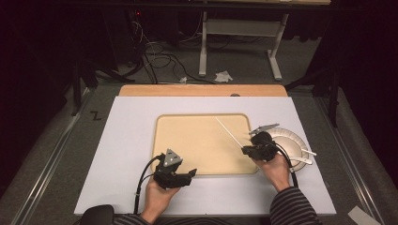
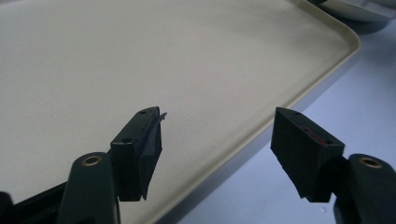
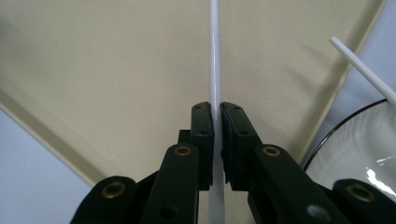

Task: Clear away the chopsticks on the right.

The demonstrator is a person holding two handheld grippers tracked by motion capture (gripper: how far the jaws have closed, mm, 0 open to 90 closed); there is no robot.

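A thin white stick (image 1: 228, 131) slants over the right half of a tan tray (image 1: 197, 136). My right gripper (image 1: 246, 150) is shut on the stick's near end at the tray's right edge. In the right gripper view the stick (image 3: 215, 56) runs straight up between the closed jaws of that gripper (image 3: 216, 109), above the tray (image 3: 116, 70). My left gripper (image 1: 190, 174) hovers at the tray's front edge. In its own view it is open (image 2: 219, 126) with nothing between the jaws, one over the tray (image 2: 140, 56) and one past its rim.
A white paper plate (image 1: 293, 140) lies right of the tray and carries white utensils (image 1: 305, 151). A second white stick (image 3: 362, 70) reaches over the plate's rim (image 3: 327, 140). The tray rests on a pale board (image 1: 126, 154). Floor cables and a table frame lie beyond.
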